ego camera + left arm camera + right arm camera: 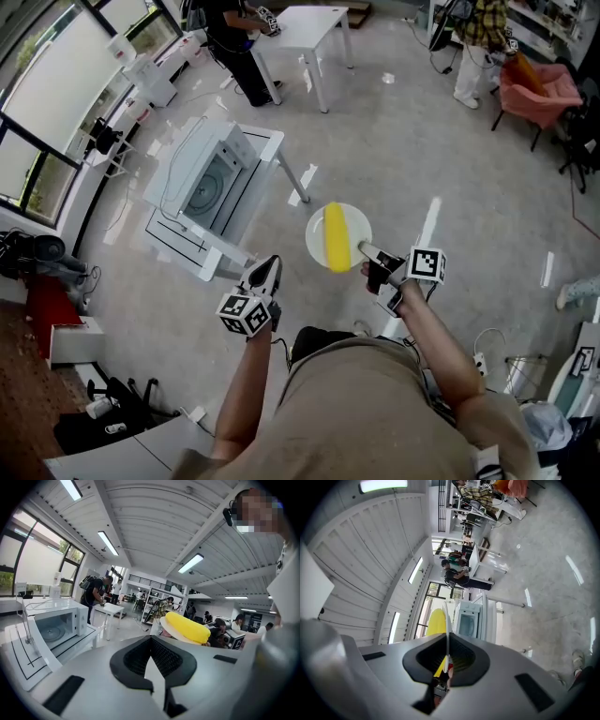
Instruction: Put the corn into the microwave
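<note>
A yellow corn cob [335,236] lies on a round white plate [354,225] that is held in the air above the floor. My right gripper [367,253] is shut on the plate's near rim; in the right gripper view the plate [446,613] shows edge-on between the pads, with the corn [436,620] to its left. The white microwave [214,178] stands on a white table [272,142] to the left, its door [183,246] swung open and the turntable showing. My left gripper [267,270] is shut and empty near the open door. In the left gripper view the gripper [150,638] has the microwave [54,625] at left and the corn [187,626] at right.
A second white table [314,23] stands farther back with a person beside it. Another person and a pink chair [542,84] are at the far right. Windows and clutter line the left wall. Cables and a power strip [481,364] lie on the floor by my right side.
</note>
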A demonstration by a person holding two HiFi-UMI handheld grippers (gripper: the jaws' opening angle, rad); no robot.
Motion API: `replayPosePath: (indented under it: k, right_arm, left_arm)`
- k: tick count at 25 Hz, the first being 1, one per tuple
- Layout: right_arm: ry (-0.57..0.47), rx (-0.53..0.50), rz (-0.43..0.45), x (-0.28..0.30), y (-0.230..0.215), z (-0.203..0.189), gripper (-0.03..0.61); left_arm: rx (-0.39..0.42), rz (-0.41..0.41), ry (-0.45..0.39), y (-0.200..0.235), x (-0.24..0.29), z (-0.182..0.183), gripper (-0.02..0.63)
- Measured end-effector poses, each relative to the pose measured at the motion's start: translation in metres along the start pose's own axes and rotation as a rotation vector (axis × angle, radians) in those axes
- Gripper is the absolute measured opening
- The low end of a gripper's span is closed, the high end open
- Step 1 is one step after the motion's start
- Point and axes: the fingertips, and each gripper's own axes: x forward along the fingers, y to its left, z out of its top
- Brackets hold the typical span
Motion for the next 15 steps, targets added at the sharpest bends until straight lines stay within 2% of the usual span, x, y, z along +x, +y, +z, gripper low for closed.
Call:
replayPosePath:
  k: [4,7,12,15]
  right_arm:
    - [-0.005,-0.001,0.016,0.008,0.000,0.003,0.017]
    - [0.001,-0.006,0.050,0.044,0.008,0.015,0.017]
    - [-0.010,0.044,0.011,0.080,0.019,0.020,0.016]
    - [-0.014,0.057,0.036,0.116,0.027,0.022,0.016]
  left_arm:
    - [0.006,0.004,0.001,0.006,0.006,0.002,0.004]
    - [-0.003,0.003,0.008,0.030,0.019,0.011,0.003]
    - [-0.005,-0.014,0.032,0.056,0.028,0.034,0.005]
    - [0.008,-0.032,0.021,0.081,0.037,0.050,0.004]
